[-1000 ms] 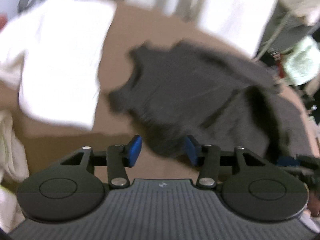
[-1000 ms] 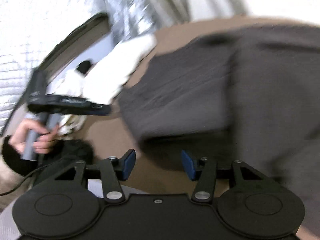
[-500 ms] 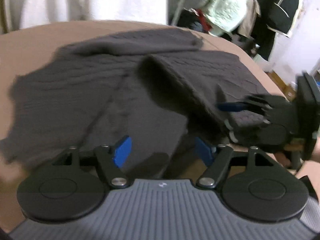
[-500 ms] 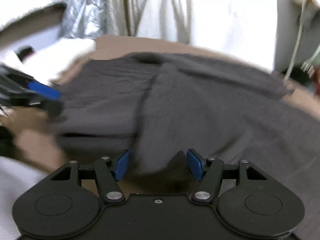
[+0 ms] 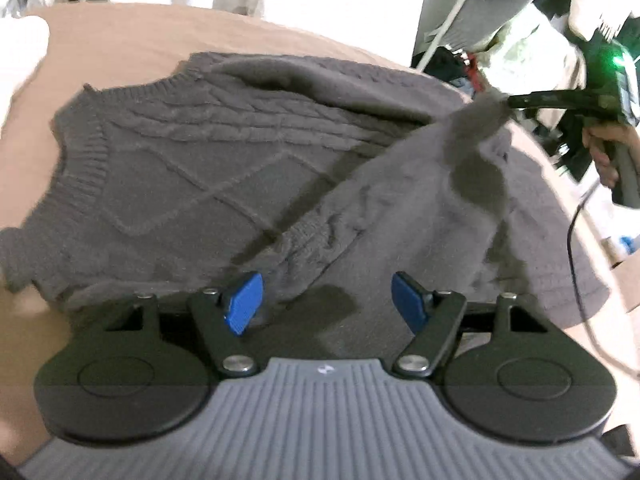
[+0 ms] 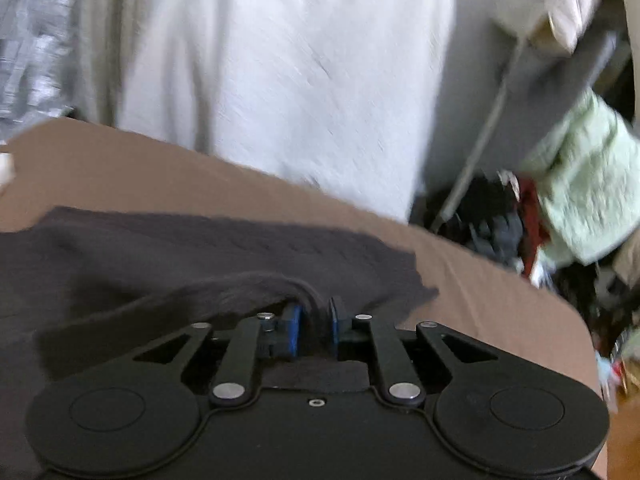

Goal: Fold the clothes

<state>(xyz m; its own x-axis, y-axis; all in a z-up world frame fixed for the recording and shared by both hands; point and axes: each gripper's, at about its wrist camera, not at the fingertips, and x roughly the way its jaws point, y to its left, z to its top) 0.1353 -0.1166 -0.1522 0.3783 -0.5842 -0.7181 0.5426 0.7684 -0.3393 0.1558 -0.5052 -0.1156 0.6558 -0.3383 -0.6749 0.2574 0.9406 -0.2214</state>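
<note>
Slippage is the likeliest trouble: the right gripper (image 6: 314, 330) pinches only a thin bunch of the dark grey sweater (image 5: 208, 160), and its jaws are opening slightly with knit between them, so the sleeve could drop. The sweater lies spread on the brown table (image 5: 128, 40), sleeve lifted off to the right. The left gripper (image 5: 326, 300) hangs low over the hem, angled down, fingers (image 5: 244, 300) apart, holding nothing.
</note>
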